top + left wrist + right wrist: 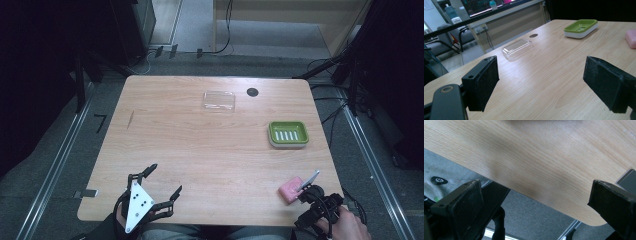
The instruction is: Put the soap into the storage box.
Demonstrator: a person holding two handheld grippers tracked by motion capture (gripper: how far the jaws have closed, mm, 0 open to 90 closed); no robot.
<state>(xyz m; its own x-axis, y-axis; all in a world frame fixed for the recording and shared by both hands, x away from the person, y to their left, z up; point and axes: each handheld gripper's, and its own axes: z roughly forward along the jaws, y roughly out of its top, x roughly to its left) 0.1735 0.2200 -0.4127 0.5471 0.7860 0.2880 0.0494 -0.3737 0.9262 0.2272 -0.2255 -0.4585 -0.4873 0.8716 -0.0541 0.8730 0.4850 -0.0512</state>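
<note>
While apart: lid, dish, soap.

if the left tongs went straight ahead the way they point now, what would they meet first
Probably the clear plastic lid, which lies nearly ahead of the open left tongs across bare table. Depth is hard to judge, so they might pass just beside it.

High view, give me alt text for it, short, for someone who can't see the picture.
A wooden table seen from above holds a clear plastic lid, a green soap dish and a pink soap bar. An open left gripper and the right gripper sit at the near edge.
</note>
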